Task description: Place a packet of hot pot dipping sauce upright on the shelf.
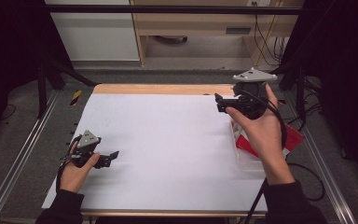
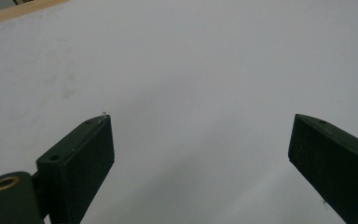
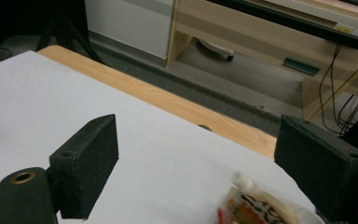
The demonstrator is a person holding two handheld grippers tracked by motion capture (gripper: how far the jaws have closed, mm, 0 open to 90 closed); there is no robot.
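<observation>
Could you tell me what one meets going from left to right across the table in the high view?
left gripper → bare white table cover → right gripper → red and white packet at the right edge.

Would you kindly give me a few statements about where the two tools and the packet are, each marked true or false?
1. Both tools stand open. True: the left tool and the right tool have jaws wide apart with nothing between them.
2. The left tool grips the red and white packet. False: it sits over the bare white sheet.
3. The packet lies at the table's right side. True.
4. The right tool rests flat on the sheet. False: the right hand holds it raised.
</observation>
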